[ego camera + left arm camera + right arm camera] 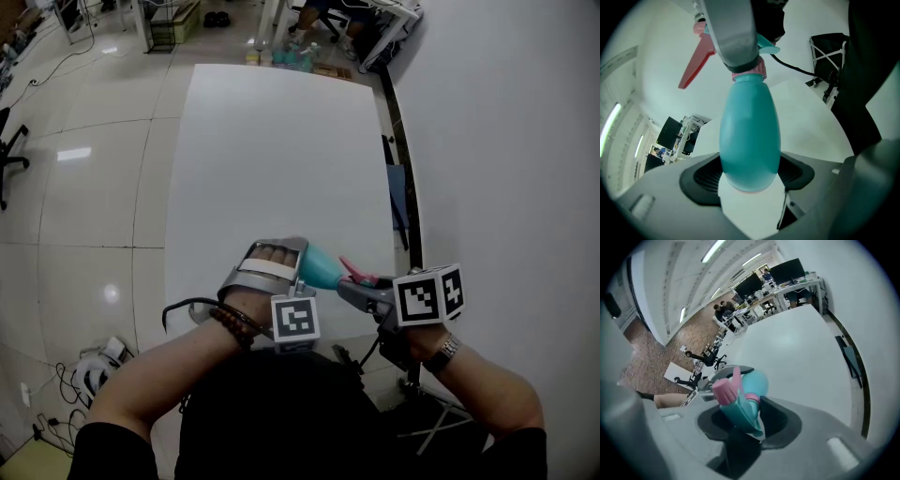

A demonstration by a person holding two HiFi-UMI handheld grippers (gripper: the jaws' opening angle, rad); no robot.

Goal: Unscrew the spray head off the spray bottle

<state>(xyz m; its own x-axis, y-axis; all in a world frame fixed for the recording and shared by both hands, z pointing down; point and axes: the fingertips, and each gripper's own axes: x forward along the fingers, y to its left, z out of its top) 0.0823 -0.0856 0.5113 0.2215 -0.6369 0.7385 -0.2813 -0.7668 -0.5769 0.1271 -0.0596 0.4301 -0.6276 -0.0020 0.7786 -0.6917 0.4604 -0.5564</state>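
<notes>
Where the big white table (272,141) comes nearest the person, the spray bottle (322,267) is held up over it and touches only the two grippers. The bottle lies on its side between them. Its long line runs from the left gripper (749,180) across to the right gripper (747,423), fat end to the left and top end to the right.

The left gripper has its jaws wide, and they press on both sides of the blue-green belly near the bottom. The right gripper has its jaws much closer together, and they squeeze the spray head (737,405).

The right hand is the one at the head, so I think it must do the turning while the left stops the bottle from spinning. The turn has to go round the bottle's long line.

The red trigger (696,63) sticks out to one side. The pink nozzle (723,391) pokes up past the right jaws. The small pink ring (750,71) where the head meets the bottle shows no gap.
</notes>
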